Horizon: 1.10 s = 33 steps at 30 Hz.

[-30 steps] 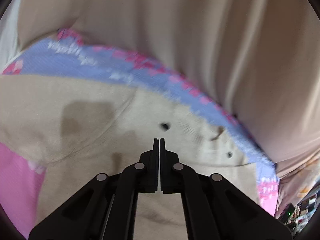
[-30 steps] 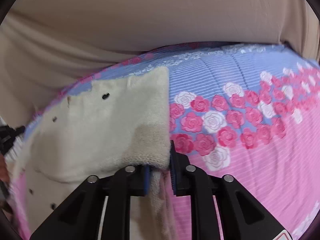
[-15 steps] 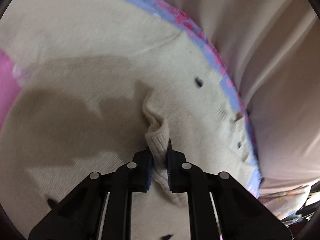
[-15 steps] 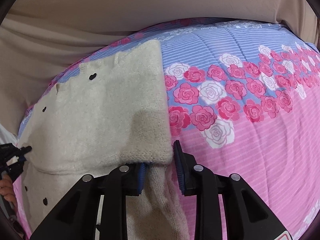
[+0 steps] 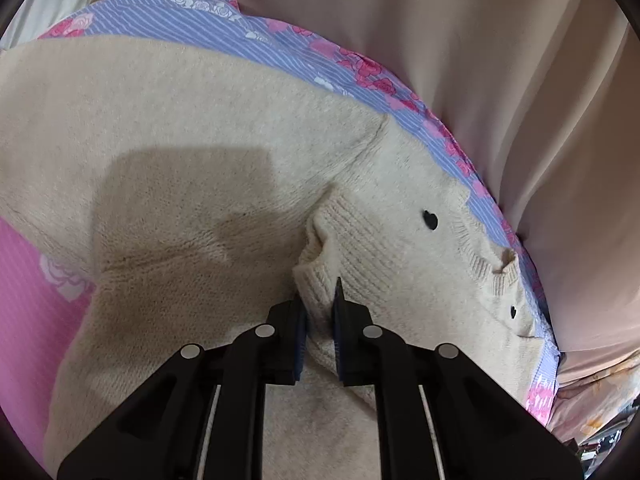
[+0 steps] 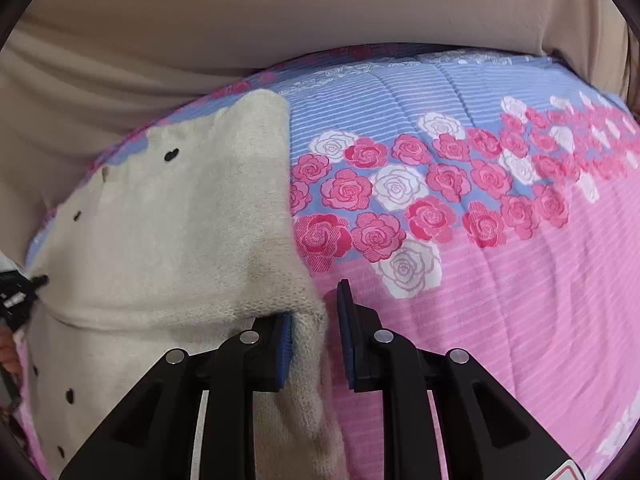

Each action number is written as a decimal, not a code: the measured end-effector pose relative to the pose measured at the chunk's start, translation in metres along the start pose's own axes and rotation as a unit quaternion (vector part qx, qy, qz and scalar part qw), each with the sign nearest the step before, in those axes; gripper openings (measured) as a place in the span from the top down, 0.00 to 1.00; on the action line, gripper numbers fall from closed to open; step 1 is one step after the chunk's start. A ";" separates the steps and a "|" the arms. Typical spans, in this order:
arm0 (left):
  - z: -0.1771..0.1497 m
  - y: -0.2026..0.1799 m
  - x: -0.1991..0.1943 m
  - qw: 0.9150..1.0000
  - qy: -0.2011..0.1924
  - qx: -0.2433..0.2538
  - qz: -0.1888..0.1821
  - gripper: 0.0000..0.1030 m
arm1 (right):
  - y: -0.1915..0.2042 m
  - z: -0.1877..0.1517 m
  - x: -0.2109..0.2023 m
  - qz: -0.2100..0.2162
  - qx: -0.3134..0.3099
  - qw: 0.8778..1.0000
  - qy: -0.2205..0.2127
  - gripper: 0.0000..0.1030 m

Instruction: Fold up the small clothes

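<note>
A cream knit sweater [image 5: 192,128] with black heart buttons [image 5: 430,220] lies spread on the flowered bedspread [image 6: 480,280]. My left gripper [image 5: 318,300] points down at it, its pads shut on the ribbed cuff [image 5: 344,240] of a sleeve folded onto the body. In the right wrist view the sweater [image 6: 160,220] fills the left half. My right gripper [image 6: 314,304] holds its folded side edge. The knit lies against the left pad, with a sliver of gap at the right pad's tip.
Beige cloth [image 5: 500,80] hangs behind the bed's far edge, also in the right wrist view [image 6: 280,8]. Bare pink and blue bedspread stretches to the right of the sweater. A black gripper part [image 6: 16,296] and a bit of a hand show at the left edge.
My left gripper, shut and empty above the sweater a second ago, has come down and now has the ribbed cuff between its pads. The right gripper still has the sweater's edge between its pads.
</note>
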<state>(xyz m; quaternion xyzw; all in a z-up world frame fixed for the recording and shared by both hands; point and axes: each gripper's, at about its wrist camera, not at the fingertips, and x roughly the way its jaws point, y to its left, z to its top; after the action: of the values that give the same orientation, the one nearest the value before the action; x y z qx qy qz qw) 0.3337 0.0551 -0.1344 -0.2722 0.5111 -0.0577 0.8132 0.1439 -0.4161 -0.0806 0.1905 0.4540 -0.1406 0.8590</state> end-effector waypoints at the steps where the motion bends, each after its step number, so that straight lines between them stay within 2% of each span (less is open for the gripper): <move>1: -0.001 0.000 -0.001 1.000 0.000 -0.001 -0.004 0.87 | 0.003 0.000 -0.001 -0.003 -0.004 1.000 0.006 0.77; 3: 0.002 0.006 -0.006 0.999 0.004 -0.018 -0.031 0.84 | 0.013 0.001 -0.010 -0.019 -0.021 0.999 0.017 0.71; 5: -0.003 0.021 -0.030 0.997 -0.008 -0.050 -0.065 0.79 | 0.023 -0.006 -0.031 -0.019 -0.029 0.999 0.007 0.68; 7: -0.008 0.043 -0.052 0.994 -0.028 -0.081 -0.064 0.57 | 0.027 -0.015 -0.053 -0.016 -0.024 1.000 -0.002 0.65; 9: -0.009 0.078 -0.077 0.988 -0.059 -0.129 -0.060 0.53 | 0.027 -0.029 -0.075 -0.005 -0.016 1.000 0.003 0.63; 12: 0.003 0.148 -0.106 0.972 -0.099 -0.214 -0.025 0.53 | 0.027 -0.052 -0.093 0.003 -0.014 0.999 0.029 0.60; 15: 0.029 0.227 -0.128 0.942 -0.142 -0.302 0.030 0.52 | 0.037 -0.076 -0.108 -0.006 -0.038 0.998 0.055 0.60; 17: 0.042 0.260 -0.135 0.928 -0.156 -0.332 0.065 0.53 | 0.045 -0.093 -0.114 -0.010 -0.046 0.997 0.068 0.56; 19: 0.055 0.286 -0.140 0.917 -0.182 -0.351 0.055 0.54 | 0.053 -0.106 -0.117 -0.013 -0.052 0.995 0.089 0.56; 20: 0.062 0.292 -0.141 0.914 -0.187 -0.355 0.059 0.54 | 0.058 -0.113 -0.118 -0.014 -0.054 0.994 0.096 0.54; 23: 0.080 0.295 -0.139 0.914 -0.193 -0.352 0.061 0.55 | 0.076 -0.125 -0.119 -0.018 -0.072 0.991 0.115 0.53; 24: 0.084 0.295 -0.137 0.913 -0.194 -0.352 0.063 0.65 | 0.082 -0.126 -0.120 -0.016 -0.079 0.990 0.116 0.53; 25: 0.089 0.296 -0.135 0.917 -0.186 -0.348 0.065 0.94 | 0.088 -0.126 -0.121 -0.015 -0.087 0.989 0.116 0.52; 26: 0.093 0.297 -0.133 0.921 -0.175 -0.343 0.065 0.95 | 0.095 -0.126 -0.123 -0.014 -0.096 0.989 0.113 0.51; 28: 0.095 0.283 -0.143 0.926 -0.197 -0.315 0.066 0.96 | 0.106 -0.124 -0.128 -0.011 -0.110 0.988 0.105 0.49; 31: 0.102 0.241 -0.168 0.942 -0.233 -0.236 0.041 0.96 | 0.114 -0.121 -0.135 -0.006 -0.125 0.988 0.093 0.46; 33: 0.107 0.189 -0.184 0.953 -0.249 -0.175 0.014 0.96 | 0.119 -0.119 -0.135 -0.001 -0.131 0.987 0.093 0.46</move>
<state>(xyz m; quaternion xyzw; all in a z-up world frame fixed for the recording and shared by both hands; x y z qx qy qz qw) 0.3044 0.3248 -0.0469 -0.4091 0.2985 0.1133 0.8548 0.0332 -0.2473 -0.0059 0.0879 0.5464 -0.0621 0.8306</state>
